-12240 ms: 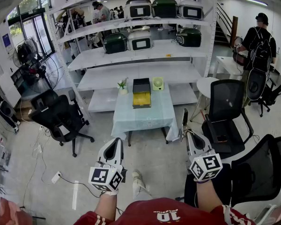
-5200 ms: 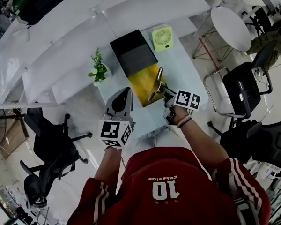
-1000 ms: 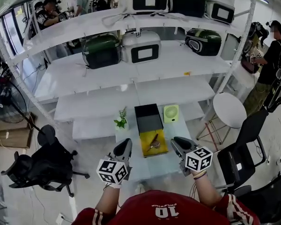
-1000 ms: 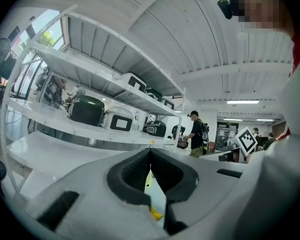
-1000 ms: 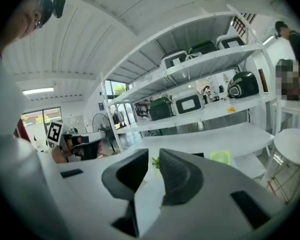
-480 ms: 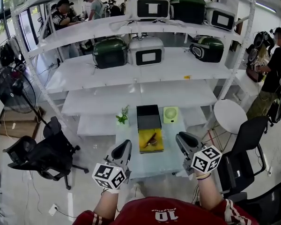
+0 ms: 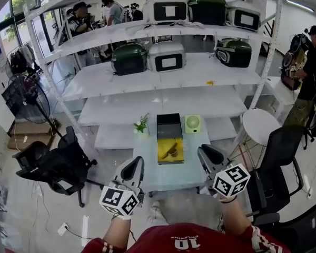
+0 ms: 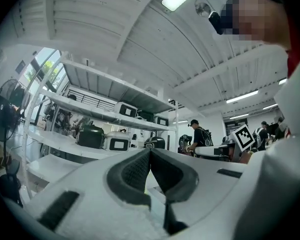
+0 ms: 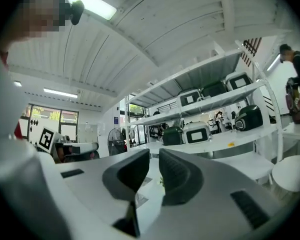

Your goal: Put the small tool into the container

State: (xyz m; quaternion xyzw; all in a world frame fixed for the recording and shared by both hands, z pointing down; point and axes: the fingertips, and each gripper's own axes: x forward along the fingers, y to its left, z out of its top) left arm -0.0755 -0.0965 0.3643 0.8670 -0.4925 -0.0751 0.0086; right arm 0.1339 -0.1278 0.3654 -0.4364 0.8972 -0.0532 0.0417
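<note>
A small dark tool (image 7: 171,151) lies in the yellow tray of the container (image 7: 163,157), whose black half (image 7: 169,126) lies behind it on the pale blue table (image 7: 147,167). Both grippers are held well short of the table, near my body. My left gripper (image 7: 137,163) is shut with nothing in it; in the left gripper view its pads (image 8: 138,170) meet at the tip. My right gripper (image 7: 202,152) is open by a narrow gap and holds nothing; the right gripper view shows its pads (image 9: 177,173) apart.
A potted plant (image 7: 141,125) and a green fan (image 7: 193,123) stand at the table's far end. Black office chairs stand left (image 7: 52,165) and right (image 7: 276,157); a round white table (image 7: 258,126) is at the right. White shelving (image 7: 163,67) holds cases; people stand behind.
The view has drawn back a little from the table, and both grippers sit slightly lower in the picture. The tool stays in the yellow tray.
</note>
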